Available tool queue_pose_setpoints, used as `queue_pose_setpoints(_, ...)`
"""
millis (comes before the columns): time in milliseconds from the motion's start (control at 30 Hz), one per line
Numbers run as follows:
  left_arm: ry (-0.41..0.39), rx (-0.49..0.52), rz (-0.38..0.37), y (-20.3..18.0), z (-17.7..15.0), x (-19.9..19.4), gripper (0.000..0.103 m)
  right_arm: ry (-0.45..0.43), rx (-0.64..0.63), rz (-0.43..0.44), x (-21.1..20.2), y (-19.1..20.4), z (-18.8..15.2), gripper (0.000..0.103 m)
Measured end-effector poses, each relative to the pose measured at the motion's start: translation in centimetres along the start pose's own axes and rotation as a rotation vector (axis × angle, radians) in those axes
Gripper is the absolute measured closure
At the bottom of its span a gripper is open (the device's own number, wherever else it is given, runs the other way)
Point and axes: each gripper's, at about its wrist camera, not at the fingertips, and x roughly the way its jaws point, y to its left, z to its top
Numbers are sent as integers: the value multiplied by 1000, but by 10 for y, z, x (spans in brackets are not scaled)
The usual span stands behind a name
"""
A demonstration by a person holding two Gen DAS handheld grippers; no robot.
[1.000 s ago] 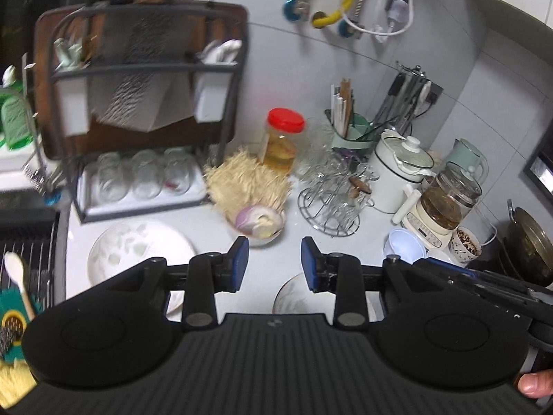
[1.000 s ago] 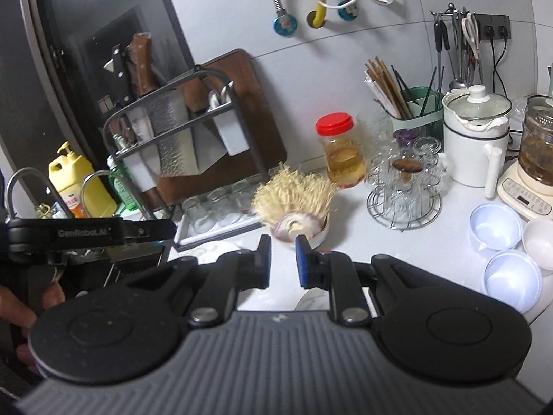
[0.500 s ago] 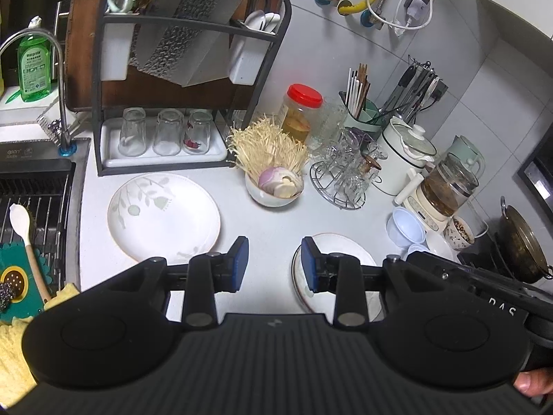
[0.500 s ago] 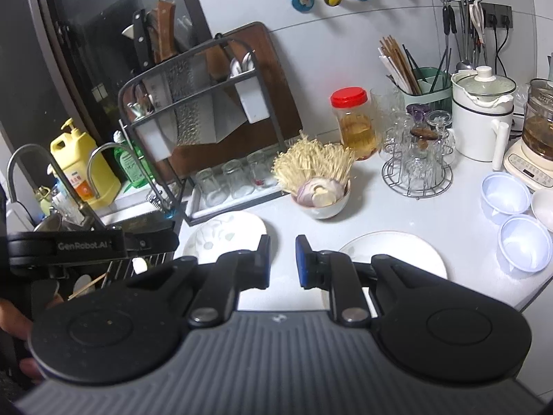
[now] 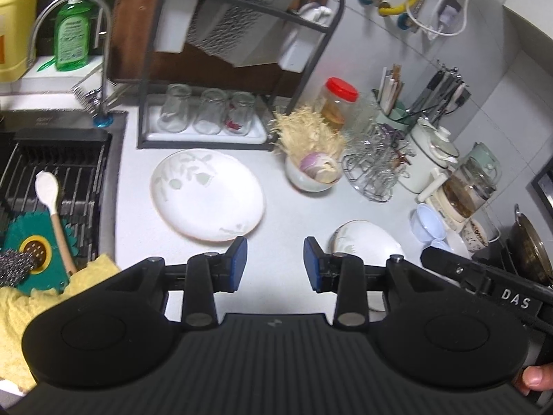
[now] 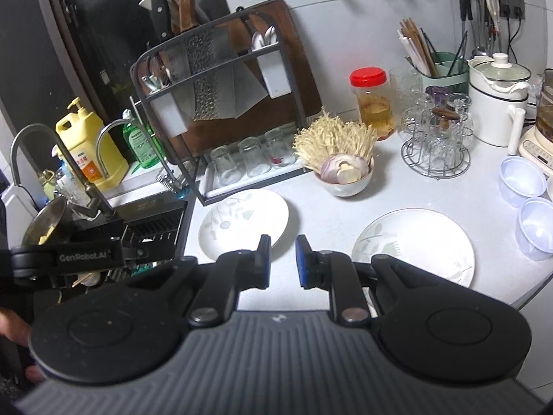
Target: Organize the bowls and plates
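**Two wrist views over one kitchen counter**

The left wrist camera looks steeply down from above the white counter (image 5: 276, 214), facing the back wall, with the sink (image 5: 55, 173) at its left edge and the right gripper's body entering at lower right. The right wrist camera sits lower and further right, looking more level toward the wall and angled left, so the window and faucets show. Both views share the leaf-patterned plate (image 5: 207, 195) (image 6: 243, 221), the second plate (image 5: 366, 242) (image 6: 414, 245), the black dish rack (image 5: 238, 69) (image 6: 221, 110) and the red-lidded jar (image 5: 338, 103) (image 6: 371, 103). Each view is close, with its own fingers filling the foreground.
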Motion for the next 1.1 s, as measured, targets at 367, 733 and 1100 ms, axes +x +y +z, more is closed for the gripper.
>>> queue_pose_setpoints(367, 40, -95, 102, 34, -3, 26, 50, 95, 2, 44, 32, -2, -1, 44)
queue_pose_setpoints(733, 55, -149, 228, 66, 5, 85, 48, 230, -22, 105, 126, -10, 13, 44)
queue_pose_setpoints(1100, 63, -187, 280, 94, 13, 150, 47, 268, -17, 113, 228, -33, 28, 45)
